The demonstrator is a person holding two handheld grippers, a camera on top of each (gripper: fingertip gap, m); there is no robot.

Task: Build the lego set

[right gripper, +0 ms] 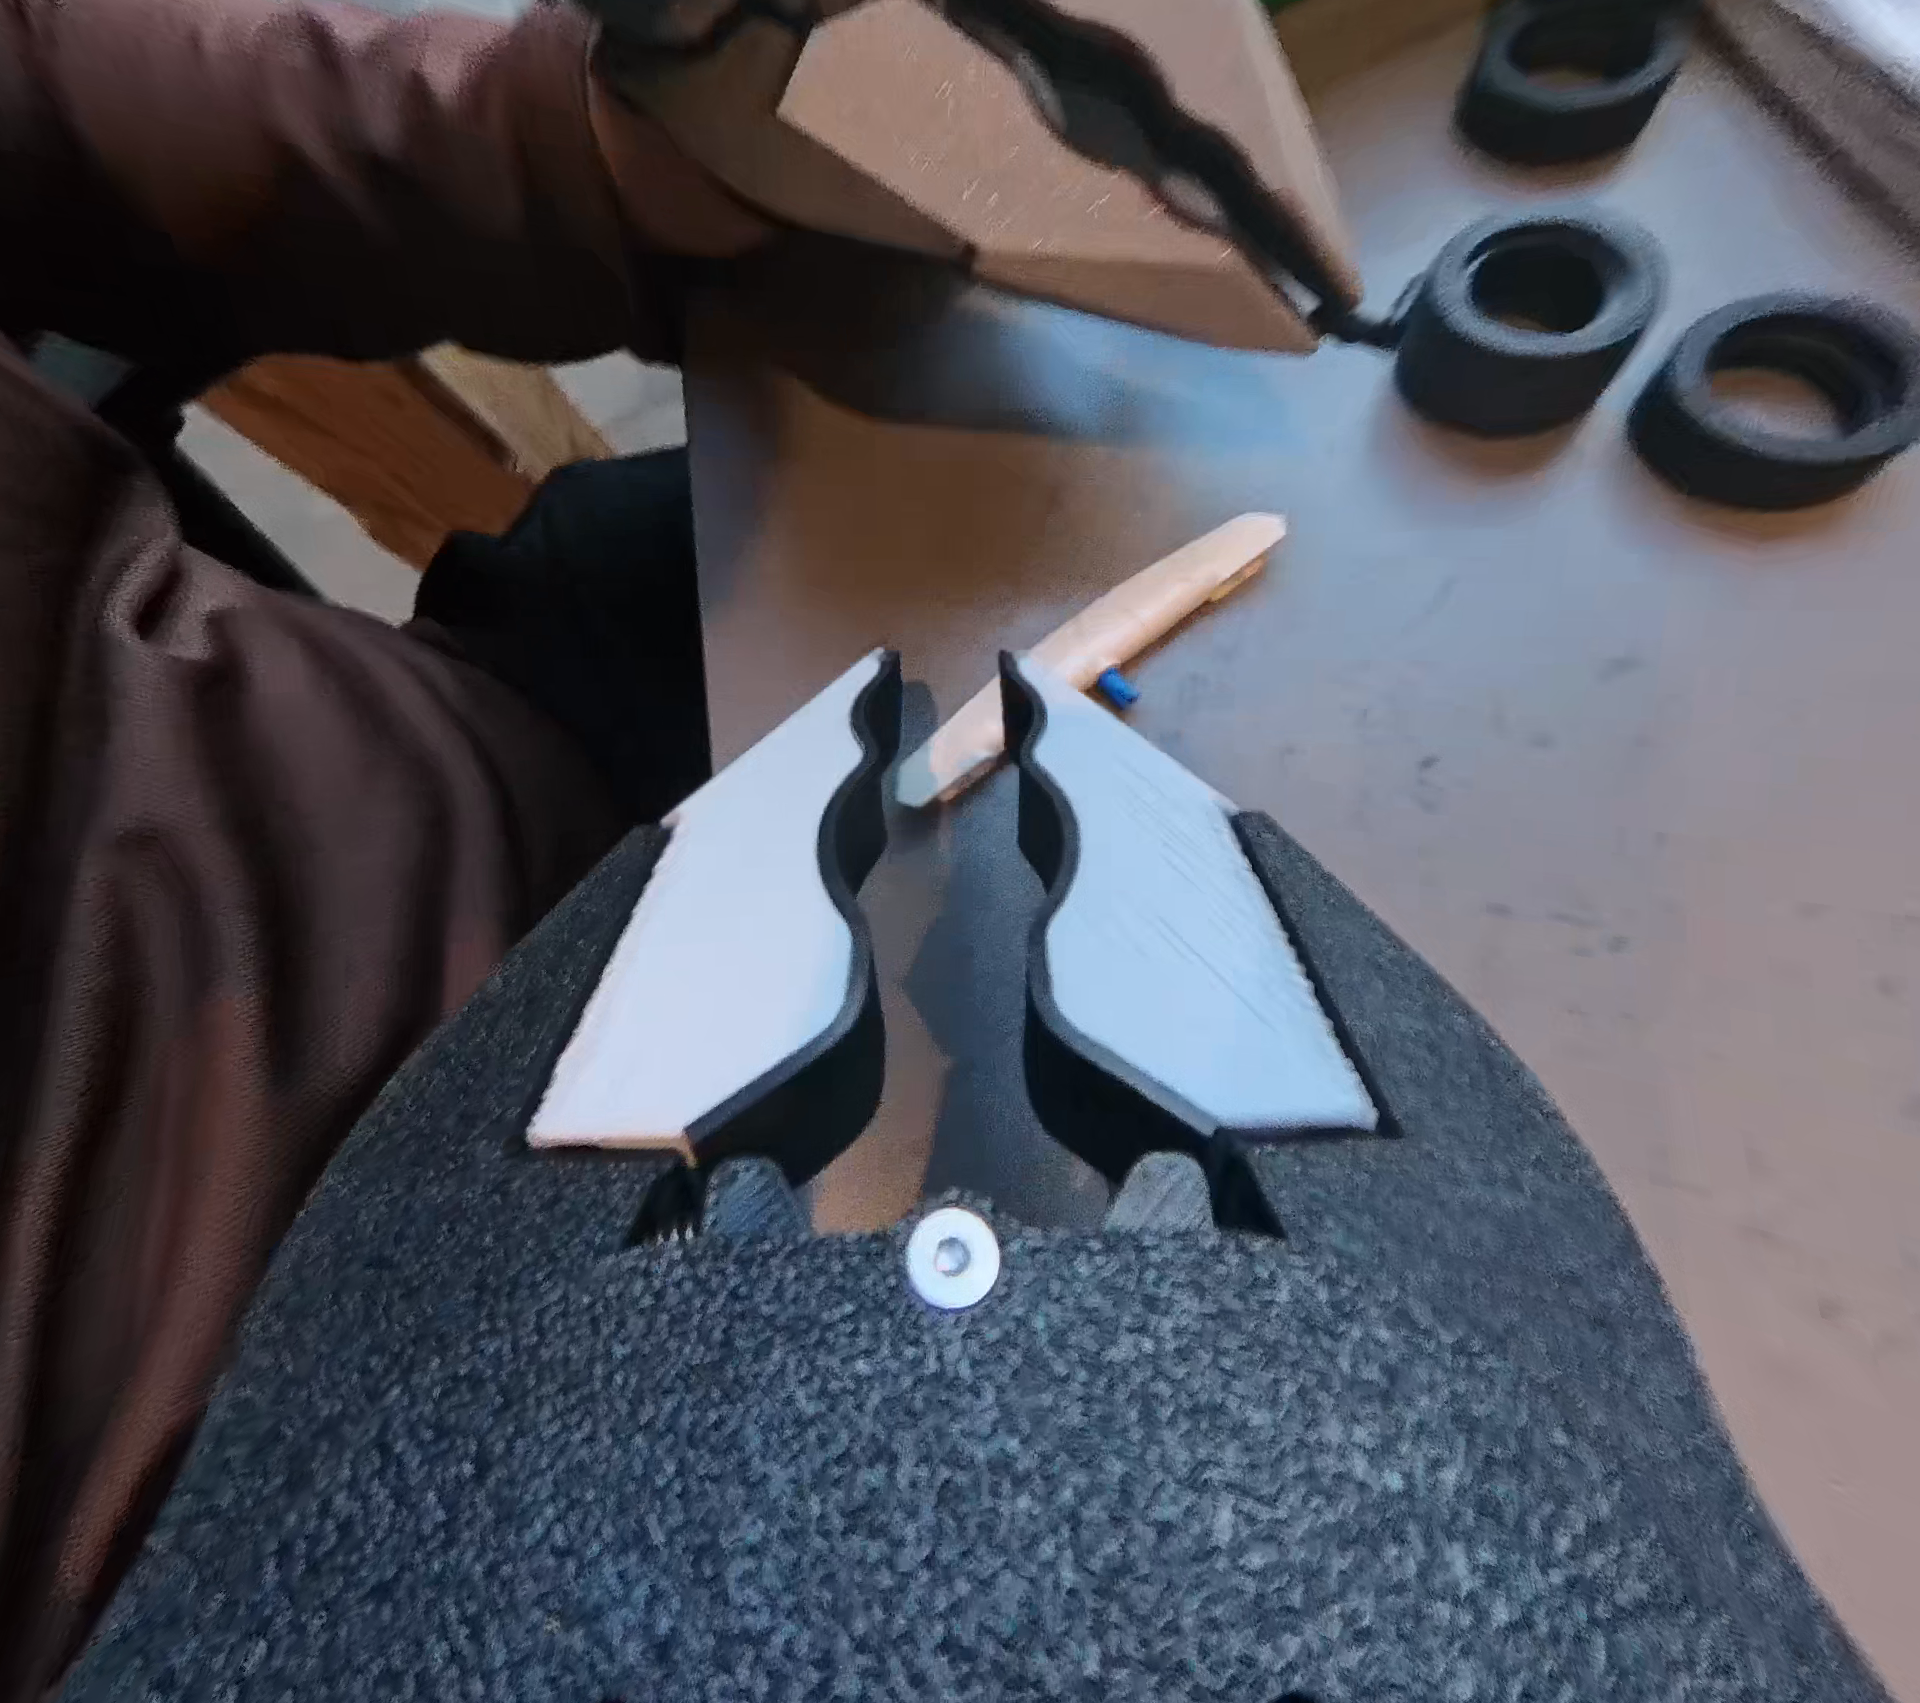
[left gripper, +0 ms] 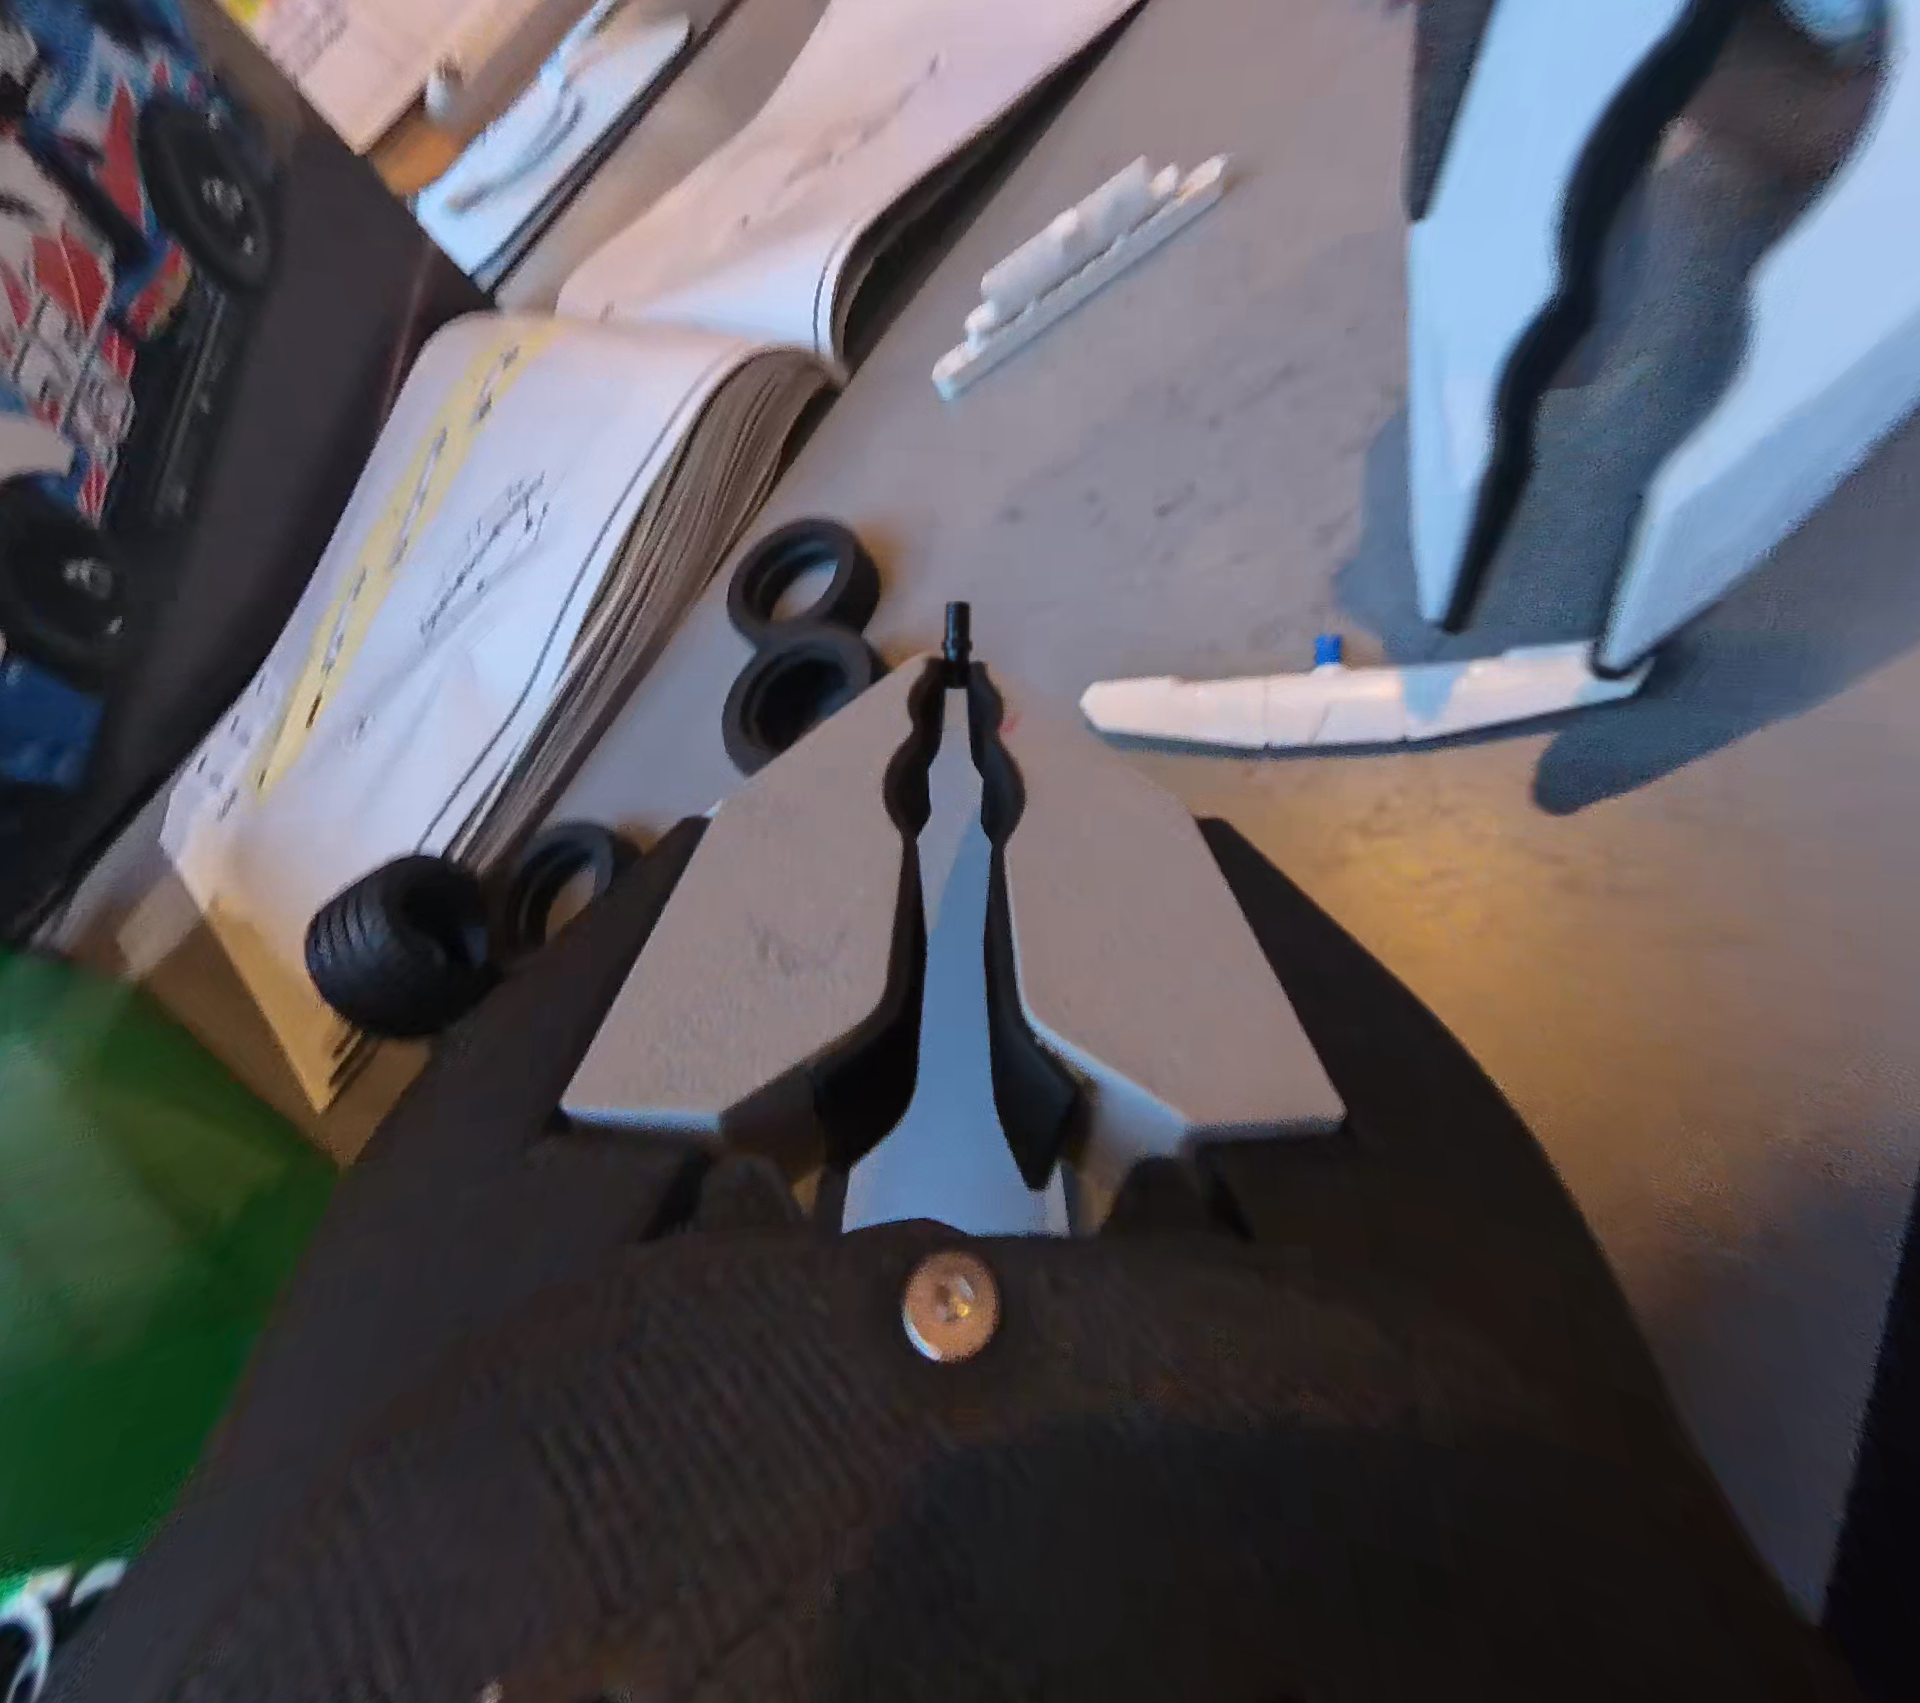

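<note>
My left gripper (left gripper: 956,682) is shut on a small black pin (left gripper: 954,627) that sticks out past its tips, a little above the grey table. It also shows in the right wrist view (right gripper: 1330,313), still holding the pin (right gripper: 1363,328), next to a black tyre (right gripper: 1527,323). A long white lego assembly (left gripper: 1299,703) with a blue pin (left gripper: 1328,647) lies flat on the table. My right gripper (right gripper: 948,666) is open and empty, its tips at the near end of that assembly (right gripper: 1143,604). It shows at the upper right of the left wrist view (left gripper: 1532,640).
Several loose black tyres (left gripper: 800,578) lie beside the open instruction book (left gripper: 468,573). A second white assembly (left gripper: 1081,271) lies farther back. A lego box (left gripper: 94,251) stands at the left, a green object (left gripper: 125,1238) near it. A person's brown sleeve (right gripper: 208,718) fills the left. My hands' fingertips stand some 9 cm from each other. The right gripper is farther from the open instruction book (left gripper: 468,573), some 25 cm, than the left, some 20 cm.
</note>
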